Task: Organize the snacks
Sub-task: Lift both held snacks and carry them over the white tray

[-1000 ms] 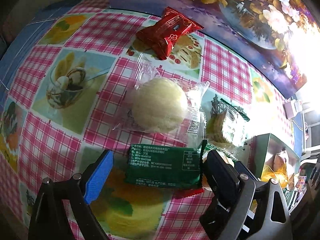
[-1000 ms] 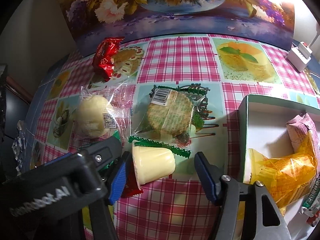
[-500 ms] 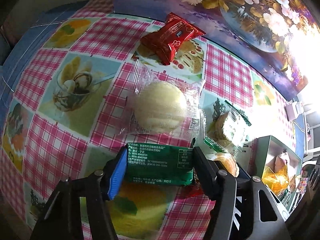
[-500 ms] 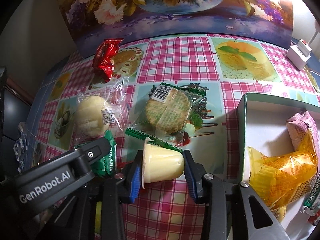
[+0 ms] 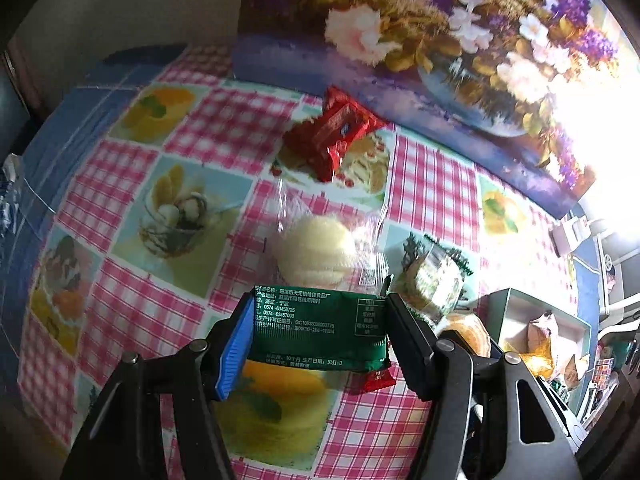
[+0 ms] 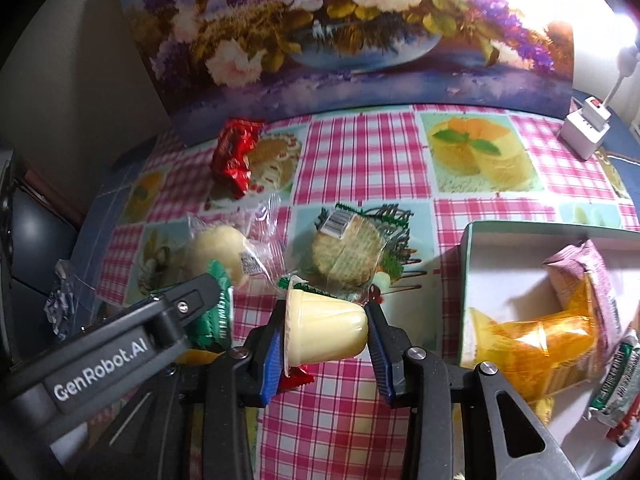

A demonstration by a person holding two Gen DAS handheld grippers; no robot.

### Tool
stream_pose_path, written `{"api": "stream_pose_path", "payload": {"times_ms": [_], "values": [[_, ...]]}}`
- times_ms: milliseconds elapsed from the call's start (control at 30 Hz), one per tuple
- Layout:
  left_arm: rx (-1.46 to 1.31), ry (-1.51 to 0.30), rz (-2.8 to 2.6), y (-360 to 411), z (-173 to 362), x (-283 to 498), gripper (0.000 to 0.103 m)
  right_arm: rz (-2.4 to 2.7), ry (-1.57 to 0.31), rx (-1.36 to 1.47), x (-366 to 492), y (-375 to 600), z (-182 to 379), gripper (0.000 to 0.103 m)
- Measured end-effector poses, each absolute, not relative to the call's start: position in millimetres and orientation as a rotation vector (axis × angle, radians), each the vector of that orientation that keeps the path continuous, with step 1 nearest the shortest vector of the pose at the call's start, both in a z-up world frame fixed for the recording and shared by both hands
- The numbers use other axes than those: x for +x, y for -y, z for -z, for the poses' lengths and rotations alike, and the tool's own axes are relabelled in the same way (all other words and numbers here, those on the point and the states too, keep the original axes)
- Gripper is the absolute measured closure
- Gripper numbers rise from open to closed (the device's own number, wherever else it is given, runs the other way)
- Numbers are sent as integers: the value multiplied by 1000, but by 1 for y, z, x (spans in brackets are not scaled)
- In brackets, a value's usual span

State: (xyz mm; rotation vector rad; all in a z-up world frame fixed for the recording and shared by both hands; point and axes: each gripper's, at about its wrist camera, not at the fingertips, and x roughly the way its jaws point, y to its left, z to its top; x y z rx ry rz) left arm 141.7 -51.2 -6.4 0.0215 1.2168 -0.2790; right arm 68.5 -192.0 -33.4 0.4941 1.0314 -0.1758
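My left gripper (image 5: 320, 336) is shut on a green snack packet (image 5: 316, 330) and holds it lifted above the checked tablecloth. My right gripper (image 6: 326, 338) is shut on a pale yellow jelly cup (image 6: 326, 332), lying sideways between the pads, also lifted. A small red packet (image 6: 296, 378) lies under the cup. On the table lie a wrapped pale bun (image 5: 316, 250), a wrapped round cracker (image 6: 346, 254) and a red candy packet (image 5: 332, 138). The green box (image 6: 468, 280) at the right holds several snacks.
A floral picture (image 6: 340, 40) stands along the table's back edge. A white charger block (image 6: 586, 128) sits at the back right. The left gripper's body (image 6: 120, 344) is close to the right gripper's left side. Crumpled foil (image 6: 60, 304) lies off the left edge.
Both grippers closed from open onto their snacks, then lifted them off the table: the left with the green packet, the right with the jelly cup.
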Motion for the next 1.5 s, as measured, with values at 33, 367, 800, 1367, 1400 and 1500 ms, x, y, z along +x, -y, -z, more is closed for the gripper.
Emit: {"api": "stream_pose_path", "payload": {"times_ms": [33,367,800,1367,1400,1500], "values": [[22,-1207,276,53,4,142,38,178,-1026,501,67,194,30,63],[16,-1087,277,48,-36,128,38,242,-978,526,46,209,-1,63],[30,-970,316,51,-76,100,38,370,-889,583,-1,247,-38,63],[172,-888,460,113,-94,47,38,548,-820,630,-69,291,-57,63],[181,-888,472,117,-93,44,38,556,-816,634,-73,293,-57,63],[207,-883,499,128,-93,36,38,583,-805,649,-83,300,-58,63]]}}
